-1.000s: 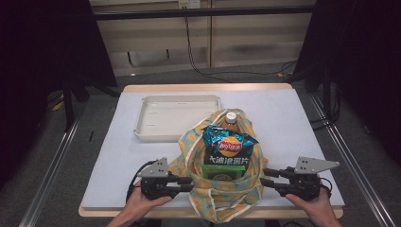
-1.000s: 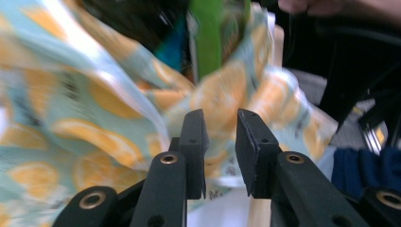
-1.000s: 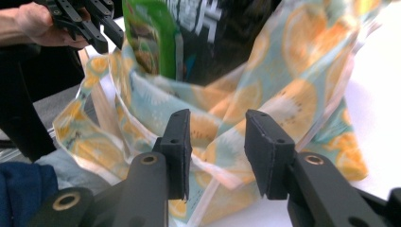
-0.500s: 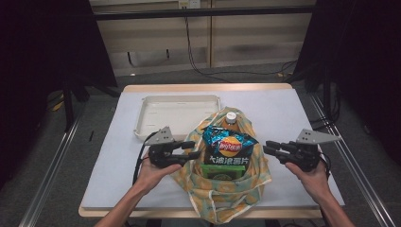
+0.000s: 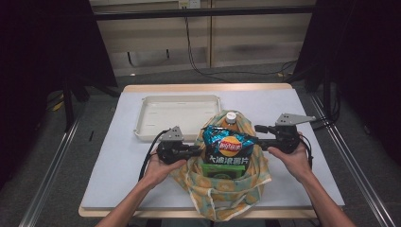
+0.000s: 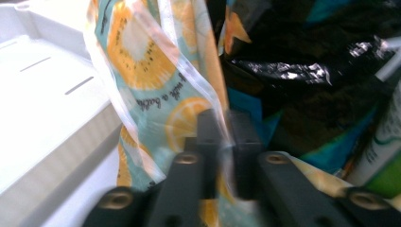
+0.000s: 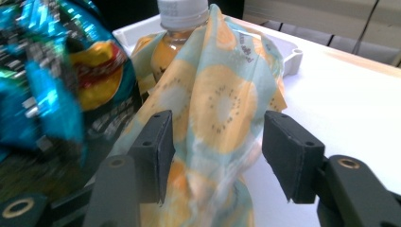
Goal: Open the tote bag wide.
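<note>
Fruit-print cloth bag sat lower centre on table, chips packet and bottle inside. Left gripper just closed, fingers pinching bag's left edge. Right gripper just opening, fingers straddling right edge, not clamped. Unpacking or lifting judged barely begun; tray bare.

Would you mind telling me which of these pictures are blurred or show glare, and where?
Left gripper view: soft throughout, smeared worst at the jaw tips pinching the fruit-print bag, with glare on the dark foil beside it. Right gripper view: the crisp packet at left is streaked, the bag's cloth sharper. High view: evenly lit table, dark surroundings.
</note>
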